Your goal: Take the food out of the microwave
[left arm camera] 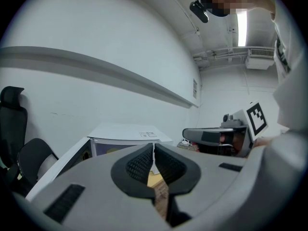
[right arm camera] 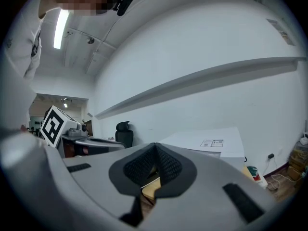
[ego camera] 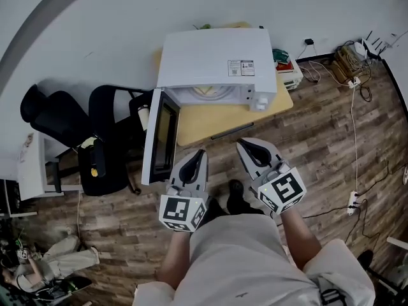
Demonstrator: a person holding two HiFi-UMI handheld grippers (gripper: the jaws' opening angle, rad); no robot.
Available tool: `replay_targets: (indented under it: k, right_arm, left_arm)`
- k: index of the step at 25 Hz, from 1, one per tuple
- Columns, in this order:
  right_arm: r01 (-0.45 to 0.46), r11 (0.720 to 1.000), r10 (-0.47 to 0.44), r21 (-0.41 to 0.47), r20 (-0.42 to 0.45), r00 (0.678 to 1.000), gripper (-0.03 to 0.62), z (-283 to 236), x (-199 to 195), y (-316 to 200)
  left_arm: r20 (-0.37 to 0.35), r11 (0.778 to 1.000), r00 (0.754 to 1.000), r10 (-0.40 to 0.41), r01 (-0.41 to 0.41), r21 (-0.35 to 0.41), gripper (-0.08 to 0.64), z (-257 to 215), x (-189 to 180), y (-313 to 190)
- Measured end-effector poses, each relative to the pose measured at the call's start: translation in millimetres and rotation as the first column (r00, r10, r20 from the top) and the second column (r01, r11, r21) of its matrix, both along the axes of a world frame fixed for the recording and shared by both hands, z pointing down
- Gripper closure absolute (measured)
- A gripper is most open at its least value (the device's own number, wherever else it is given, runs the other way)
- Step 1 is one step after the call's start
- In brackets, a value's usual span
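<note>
Microwave (ego camera: 213, 59): white, standing on a small wooden bench (ego camera: 210, 123) against the wall (ego camera: 95, 24). Its door (ego camera: 157, 136) is swung fully open to the microwave's left side, and the cavity is exposed.

Food (ego camera: 205, 92): inside the microwave cavity, on a pale round dish just behind the opening. Only a yellowish sliver shows under the top edge of the cabinet; what kind of food it is cannot be made out.

Left tongs (ego camera: 200, 153): held in front of the microwave, below the open door's free edge, over the wood floor (ego camera: 331, 145). Jaws closed, pads meeting at the tip, nothing between them.

Right tongs (ego camera: 244, 143): beside the left pair, in front of the microwave opening, just short of the bench edge. Jaws closed, pads together, nothing held. Neither pair touches the microwave or the bench.

Surroundings: black office chairs (ego camera: 64, 116) stand to the left of the microwave, beyond the door. Loose cables (ego camera: 354, 75) lie on the floor to the right of the microwave.
</note>
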State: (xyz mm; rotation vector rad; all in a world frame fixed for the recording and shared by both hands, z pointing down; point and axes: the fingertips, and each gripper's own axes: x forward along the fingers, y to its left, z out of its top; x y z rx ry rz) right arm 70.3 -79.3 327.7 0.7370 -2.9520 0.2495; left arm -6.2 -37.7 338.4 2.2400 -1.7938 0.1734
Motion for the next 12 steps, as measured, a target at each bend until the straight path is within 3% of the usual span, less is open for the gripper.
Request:
replay_targets:
  k: [12]
  right_arm:
    - [0.035, 0.999, -0.035, -0.006, -0.088, 0.995, 0.592, 28, -26, -28]
  left_arm:
    - [-0.019, 0.999, 0.999, -0.035, 0.035, -0.019, 0.549, 16, -13, -32]
